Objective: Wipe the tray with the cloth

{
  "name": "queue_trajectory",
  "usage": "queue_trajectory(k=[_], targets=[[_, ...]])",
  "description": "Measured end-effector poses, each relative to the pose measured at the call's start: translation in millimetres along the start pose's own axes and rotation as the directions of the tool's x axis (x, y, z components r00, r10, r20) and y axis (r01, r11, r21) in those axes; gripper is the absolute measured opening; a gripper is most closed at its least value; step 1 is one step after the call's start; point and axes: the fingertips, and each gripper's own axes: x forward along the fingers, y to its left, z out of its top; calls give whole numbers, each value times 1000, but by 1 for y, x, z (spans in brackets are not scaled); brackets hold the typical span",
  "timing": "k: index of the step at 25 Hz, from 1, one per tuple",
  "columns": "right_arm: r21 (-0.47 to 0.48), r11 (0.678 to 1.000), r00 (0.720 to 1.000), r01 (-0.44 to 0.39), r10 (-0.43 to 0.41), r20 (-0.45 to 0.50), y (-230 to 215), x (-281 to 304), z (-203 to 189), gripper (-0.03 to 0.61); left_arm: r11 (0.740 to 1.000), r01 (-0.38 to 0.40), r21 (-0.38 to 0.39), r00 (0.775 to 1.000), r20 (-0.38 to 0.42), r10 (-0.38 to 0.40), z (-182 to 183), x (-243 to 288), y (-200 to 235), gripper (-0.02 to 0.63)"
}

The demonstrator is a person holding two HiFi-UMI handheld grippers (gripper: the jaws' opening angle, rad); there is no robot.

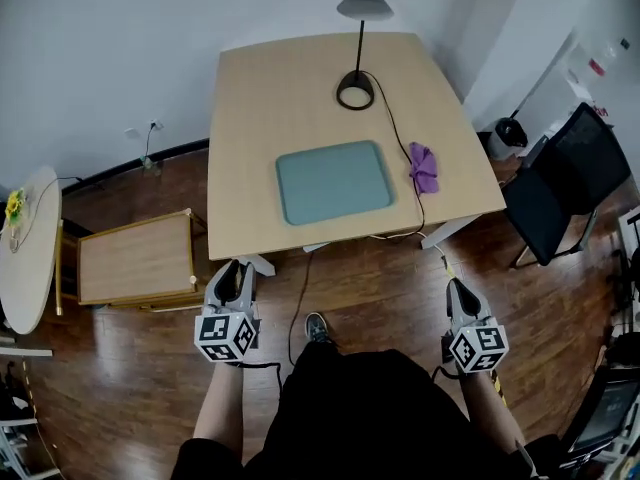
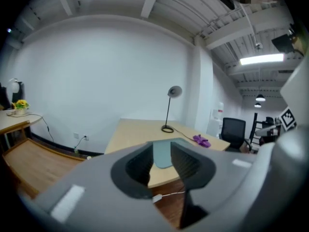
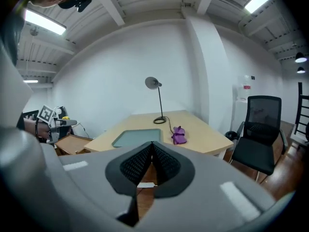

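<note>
Tray (image 1: 333,181): table (image 1: 260,98) front edge, middle.
Cloth (image 1: 424,167): beside tray, right edge.
Left gripper (image 1: 237,268): off table, jaws apart, empty.
Right gripper (image 1: 456,286): off table, jaws together, empty.

Ahead of you stands 1 wooden desk (image 1: 270,108) with a black lamp (image 1: 360,48) toward its far side; its cord (image 1: 398,138) trails over the near edge. 1 black chair (image 1: 560,183) stands right, a low wooden cabinet (image 1: 135,260) left.
</note>
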Motion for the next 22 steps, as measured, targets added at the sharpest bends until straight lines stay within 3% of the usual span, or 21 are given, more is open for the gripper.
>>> queue_trajectory(k=[3, 6, 12, 15, 18, 22], targets=[[0, 1000, 999, -3, 3, -43, 2, 45, 12, 5, 996, 44, -74, 992, -118, -52, -21, 53, 31, 134], [-25, 1000, 994, 4, -7, -112, -12, 75, 11, 5, 988, 39, -149, 970, -230, -73, -52, 87, 44, 134], [-65, 997, 971, 44, -58, -232, -100, 183, -12, 19, 980, -39, -198, 939, -343, -32, -86, 135, 48, 136], [8, 998, 937, 65, -59, -345, -143, 253, -30, 138, 969, -109, -220, 920, -392, 14, -92, 151, 56, 135], [97, 985, 883, 142, -82, -462, -181, 312, -48, 203, 955, -177, -236, 906, -418, 65, -91, 160, 59, 135], [110, 973, 823, 204, -109, -558, -185, 364, -53, 279, 963, -173, -207, 892, -447, 65, -89, 170, 46, 135]])
